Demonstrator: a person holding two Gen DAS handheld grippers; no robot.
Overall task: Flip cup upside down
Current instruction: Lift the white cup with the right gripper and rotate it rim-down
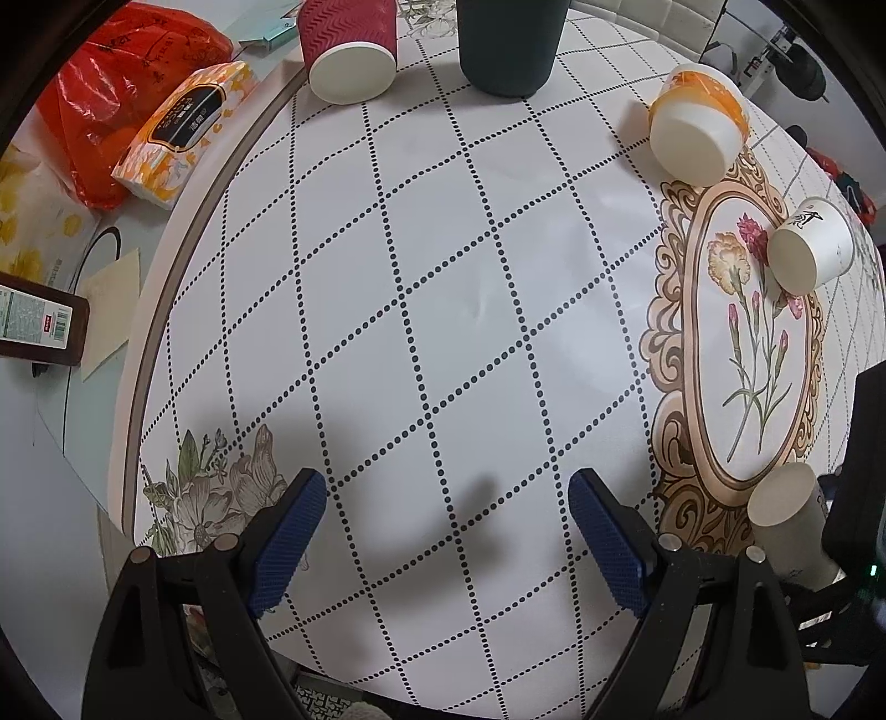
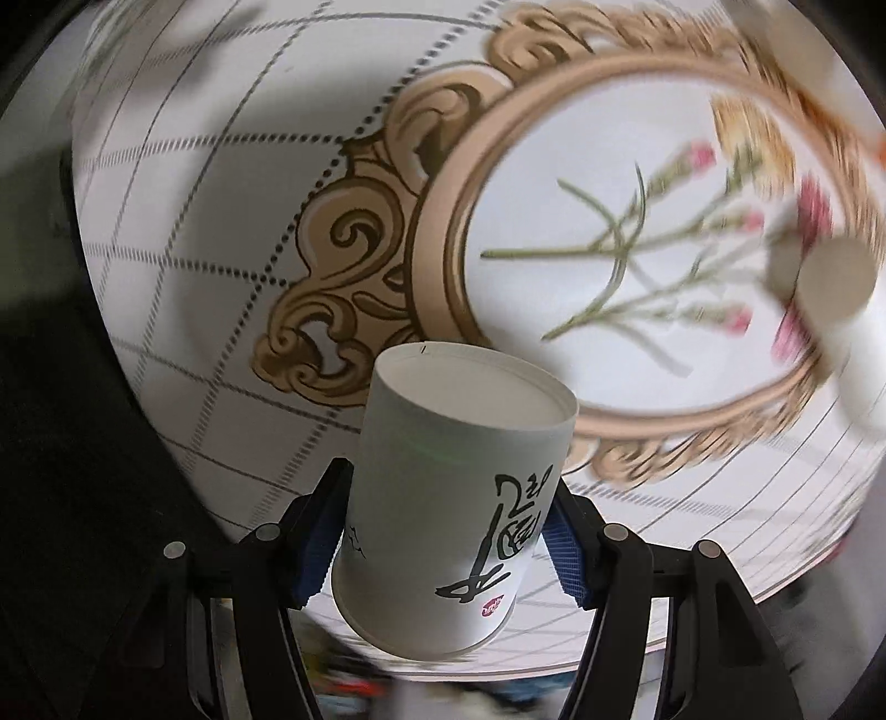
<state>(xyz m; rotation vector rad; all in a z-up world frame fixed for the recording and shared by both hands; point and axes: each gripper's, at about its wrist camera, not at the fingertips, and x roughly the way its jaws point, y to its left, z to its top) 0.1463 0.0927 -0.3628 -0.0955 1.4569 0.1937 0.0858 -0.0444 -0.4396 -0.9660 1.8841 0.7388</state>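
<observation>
Between the blue pads of the right hand-held gripper (image 2: 446, 545), clamped at its sides above the patterned bench (image 2: 221, 194), was a white paper cup (image 2: 451, 498) with black brush calligraphy and a small red mark, base tilted away, while the left hand-held gripper (image 1: 446, 534) hung spread wide, holding nothing.

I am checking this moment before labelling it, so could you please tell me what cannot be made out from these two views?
- Right wrist view: whether the white cup in the right gripper touches the table; its lower rim hides that.
- Right wrist view: the far cup; motion blur smears it.
- Left wrist view: the dark cup; its top is cut off by the frame edge.
- Left wrist view: the bottle label; print too small.
</observation>
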